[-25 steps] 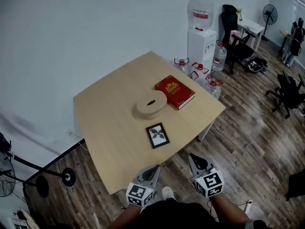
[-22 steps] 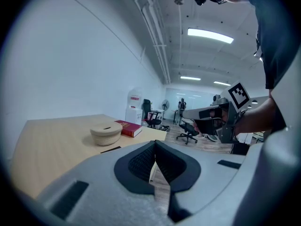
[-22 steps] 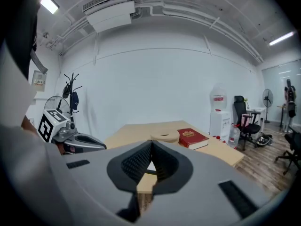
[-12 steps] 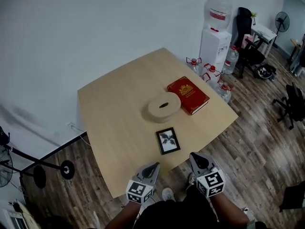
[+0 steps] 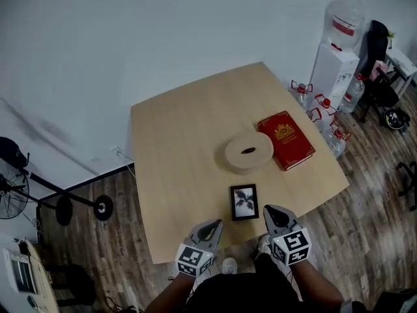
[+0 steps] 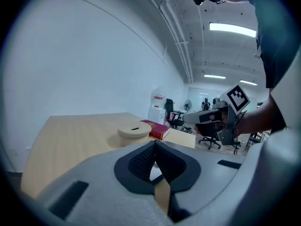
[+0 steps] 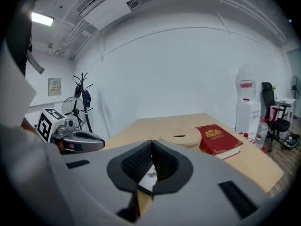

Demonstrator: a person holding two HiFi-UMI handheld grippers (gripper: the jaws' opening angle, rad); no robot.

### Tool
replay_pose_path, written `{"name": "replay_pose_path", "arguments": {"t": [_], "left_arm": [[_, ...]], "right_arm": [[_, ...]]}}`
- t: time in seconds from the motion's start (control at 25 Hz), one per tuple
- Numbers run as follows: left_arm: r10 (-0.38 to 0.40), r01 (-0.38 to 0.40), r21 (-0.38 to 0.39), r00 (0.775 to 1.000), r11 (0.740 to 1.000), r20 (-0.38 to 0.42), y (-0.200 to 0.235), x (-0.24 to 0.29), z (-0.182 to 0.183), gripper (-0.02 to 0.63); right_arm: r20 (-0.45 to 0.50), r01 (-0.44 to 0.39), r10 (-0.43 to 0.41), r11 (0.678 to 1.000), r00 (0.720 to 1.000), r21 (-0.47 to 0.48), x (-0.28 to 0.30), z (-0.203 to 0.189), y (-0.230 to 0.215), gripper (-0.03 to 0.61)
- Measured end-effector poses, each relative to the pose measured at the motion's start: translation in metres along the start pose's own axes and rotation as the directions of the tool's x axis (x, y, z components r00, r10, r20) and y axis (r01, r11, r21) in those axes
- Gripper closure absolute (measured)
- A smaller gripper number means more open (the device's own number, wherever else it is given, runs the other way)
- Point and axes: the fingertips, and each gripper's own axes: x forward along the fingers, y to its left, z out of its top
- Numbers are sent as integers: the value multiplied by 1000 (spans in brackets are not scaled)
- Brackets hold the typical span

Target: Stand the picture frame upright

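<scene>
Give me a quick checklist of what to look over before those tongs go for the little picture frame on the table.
1. Picture frame in view and within reach: ok. It lies flat, face up, near the table's near edge.
2. Left tongs ready to grasp: not ok. The jaws are together with nothing in them.
3. Right tongs ready to grasp: not ok. The jaws are together with nothing in them.
4. Room around the frame: ok. The round wooden box and the red book lie apart from it, farther back.
5. Prop on the frame's back: cannot tell. That side faces the table.
</scene>
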Motion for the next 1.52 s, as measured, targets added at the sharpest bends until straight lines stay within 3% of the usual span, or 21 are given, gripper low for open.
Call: {"name": "replay_pose_path", "arguments": {"t": [0.36,0.72,0.96,1.24,1.52], "left_arm": [[172,-172,-48,985,984,-4,3,41,18,614],[314,-314,-114,949,943,-17,0,39,5,614],[320,-323,-149,946,935,-45,15,38,-10,614],[263,-265,-101,964,959,-32,26,46,4,614],[216,-219,-85,975,972,-49,38,44,-1,614]], "right_arm": [[-42,-173,171,984,984,-42,39,10,-48,569],[-77,-299,294,952,953,-59,62,4,-64,569],[-136,-288,283,957,950,-21,75,-10,-65,569],[-273,-265,258,964,927,14,91,-43,-54,563],[-411,-188,222,975,884,122,110,-89,-52,472]]}}
